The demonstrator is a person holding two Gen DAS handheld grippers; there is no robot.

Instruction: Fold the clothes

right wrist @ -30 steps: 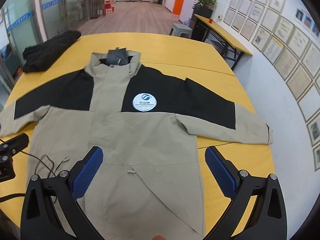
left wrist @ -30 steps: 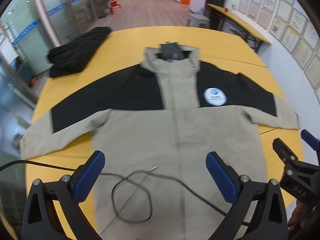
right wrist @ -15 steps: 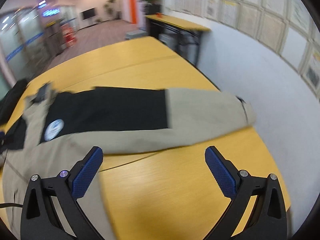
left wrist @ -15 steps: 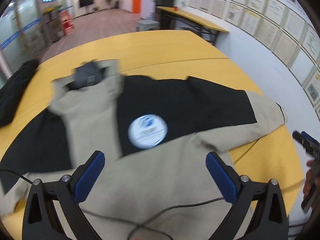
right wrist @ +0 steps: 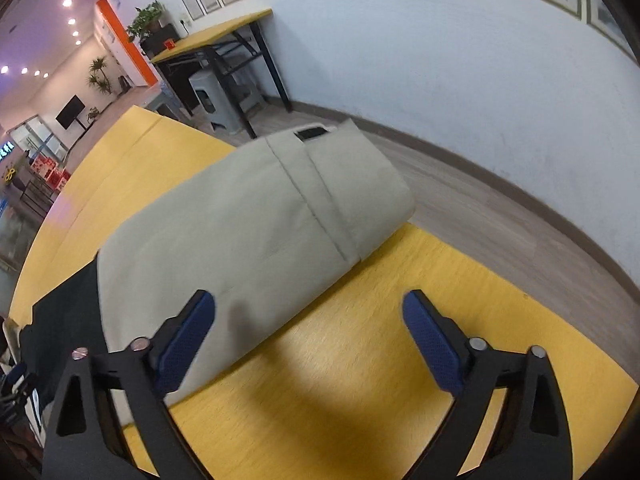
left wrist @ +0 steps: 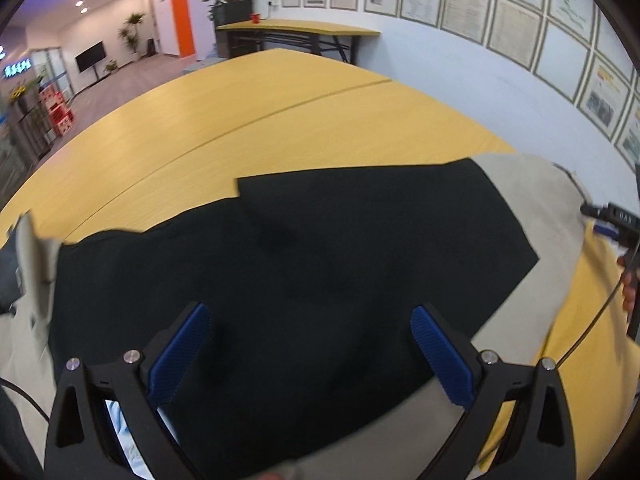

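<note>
A beige and black jacket (left wrist: pixel 320 264) lies flat on the yellow table (left wrist: pixel 280 120). My left gripper (left wrist: pixel 310 352) is open, low over the black shoulder panel near the sleeve. The beige sleeve end (right wrist: pixel 260 216) reaches the table's right edge, its cuff (right wrist: pixel 344 152) hanging past it. My right gripper (right wrist: pixel 308 340) is open just above the table, its left finger (right wrist: pixel 184 340) over the sleeve's lower edge. The right gripper also shows at the right edge of the left wrist view (left wrist: pixel 616 224).
The table's right edge (right wrist: pixel 520 280) drops to a grey floor beside a white wall. A side table (right wrist: pixel 216 40) with a grey stool (right wrist: pixel 220 96) stands farther back. A black cable (left wrist: pixel 592 320) runs across the table at right.
Both grippers swung right and dropped lower. The left went from the jacket's front to its right shoulder; the right went from the body out to the sleeve end. Both stayed open.
</note>
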